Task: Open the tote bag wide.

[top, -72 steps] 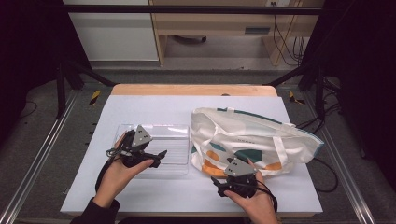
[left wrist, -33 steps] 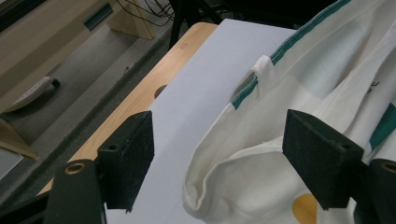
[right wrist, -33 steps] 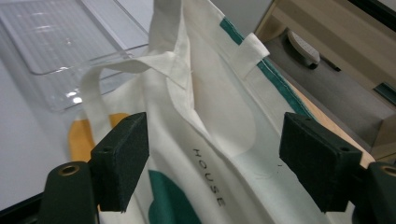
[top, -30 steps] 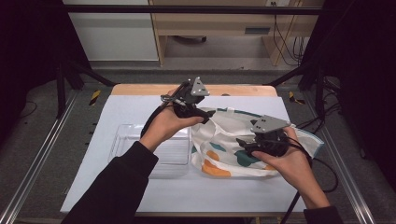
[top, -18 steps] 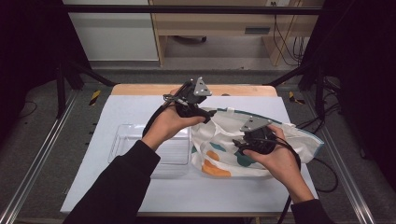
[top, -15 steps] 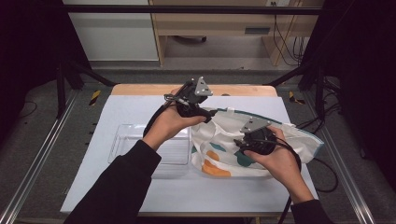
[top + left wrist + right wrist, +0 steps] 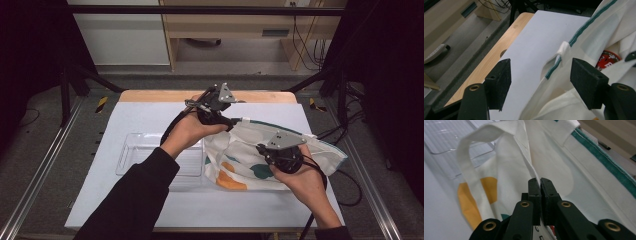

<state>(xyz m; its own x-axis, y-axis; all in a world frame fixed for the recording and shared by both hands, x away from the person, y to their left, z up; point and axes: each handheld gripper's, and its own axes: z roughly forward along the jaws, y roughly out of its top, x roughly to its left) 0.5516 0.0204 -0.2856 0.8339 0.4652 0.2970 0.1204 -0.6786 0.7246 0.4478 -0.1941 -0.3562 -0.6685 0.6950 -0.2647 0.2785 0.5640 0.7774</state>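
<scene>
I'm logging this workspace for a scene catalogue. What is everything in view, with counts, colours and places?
Tote bag: one, white with a teal rim and orange and teal patches, lying on the right half of the mat.
Bag handle: one showing, white, looped up over the bag's near side.
Red round item: one, partly hidden inside the bag; what it is cannot be told.
Tray: one, clear plastic, left of the bag on the mat.
Mat: one, white, covering the table.
Table: one, light wood, its edge showing at the far side.
Left tongs: one, black, open at the bag's far rim.
Right tongs: one, black, shut on the bag's cloth.
</scene>
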